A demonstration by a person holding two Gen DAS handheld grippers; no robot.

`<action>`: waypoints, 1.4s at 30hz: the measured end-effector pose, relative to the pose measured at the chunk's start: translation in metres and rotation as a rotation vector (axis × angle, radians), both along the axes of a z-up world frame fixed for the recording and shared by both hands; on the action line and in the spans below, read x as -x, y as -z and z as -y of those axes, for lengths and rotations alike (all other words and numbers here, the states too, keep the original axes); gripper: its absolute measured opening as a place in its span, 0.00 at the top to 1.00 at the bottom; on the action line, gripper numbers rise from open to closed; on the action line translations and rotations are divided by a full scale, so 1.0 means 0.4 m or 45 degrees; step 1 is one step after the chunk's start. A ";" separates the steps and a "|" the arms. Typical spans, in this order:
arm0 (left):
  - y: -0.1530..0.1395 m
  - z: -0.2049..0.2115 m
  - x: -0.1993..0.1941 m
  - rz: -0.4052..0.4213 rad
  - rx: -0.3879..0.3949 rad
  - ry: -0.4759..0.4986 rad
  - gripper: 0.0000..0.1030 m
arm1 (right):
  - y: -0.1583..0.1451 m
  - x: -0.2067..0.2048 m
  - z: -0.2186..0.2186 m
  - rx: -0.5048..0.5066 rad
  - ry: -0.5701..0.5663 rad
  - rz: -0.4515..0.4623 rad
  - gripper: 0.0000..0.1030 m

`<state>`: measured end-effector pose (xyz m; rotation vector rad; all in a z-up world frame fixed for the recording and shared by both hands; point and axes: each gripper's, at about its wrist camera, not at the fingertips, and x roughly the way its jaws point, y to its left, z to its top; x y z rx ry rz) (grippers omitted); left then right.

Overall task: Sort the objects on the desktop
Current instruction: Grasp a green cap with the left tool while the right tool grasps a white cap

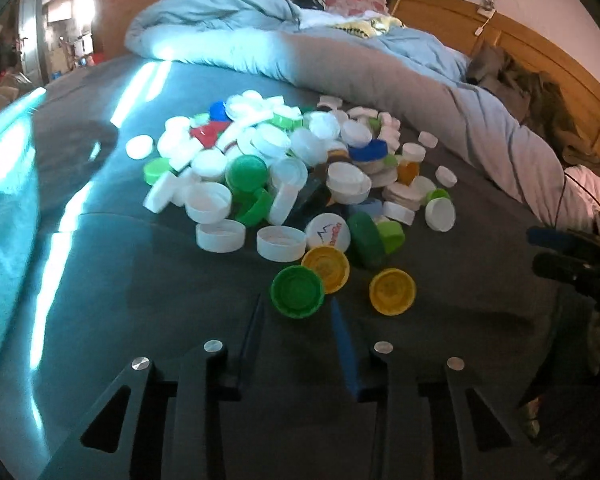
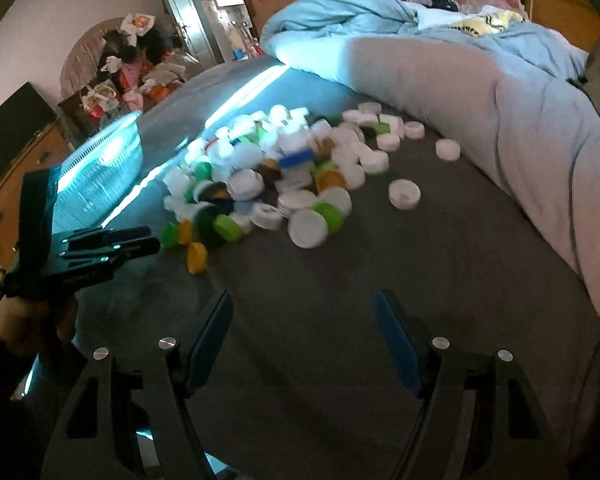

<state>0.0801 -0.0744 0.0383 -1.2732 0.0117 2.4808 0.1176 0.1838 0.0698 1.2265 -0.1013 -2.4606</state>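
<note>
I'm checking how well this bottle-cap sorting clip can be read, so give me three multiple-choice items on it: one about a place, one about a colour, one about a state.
1. Where does the pile of caps lie?
A. on the dark grey sheet beside the blue quilt
B. inside a drawer
C. on a wooden floor

2. What colour is the cap nearest the left gripper?
A. red
B. green
C. black

3. What is between the fingers of the right gripper?
A. a white cap
B. a yellow cap
C. nothing

Answers:
1 A, the caps rest on the grey sheet, with the quilt bunched behind them.
2 B, an upturned green cap sits just past the left fingertips.
3 C, only bare sheet shows between the spread blue fingers.
</note>
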 end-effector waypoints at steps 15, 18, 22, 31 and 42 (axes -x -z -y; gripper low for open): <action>-0.050 0.054 -0.001 -0.063 -0.020 -0.150 0.70 | 0.019 0.064 0.048 -0.020 -0.049 -0.091 0.43; -0.070 0.073 0.003 -0.081 -0.024 -0.177 0.70 | 0.027 0.098 0.076 -0.034 -0.041 -0.112 0.43; -0.078 0.080 0.018 -0.089 -0.026 -0.187 0.70 | 0.037 0.134 0.108 -0.068 -0.040 -0.128 0.43; -0.055 0.073 0.032 -0.060 -0.054 -0.199 0.70 | 0.106 0.165 0.096 -0.132 -0.026 -0.068 0.65; -0.052 0.070 0.041 -0.054 -0.057 -0.211 0.70 | 0.073 0.129 0.141 -0.225 -0.093 -0.197 0.65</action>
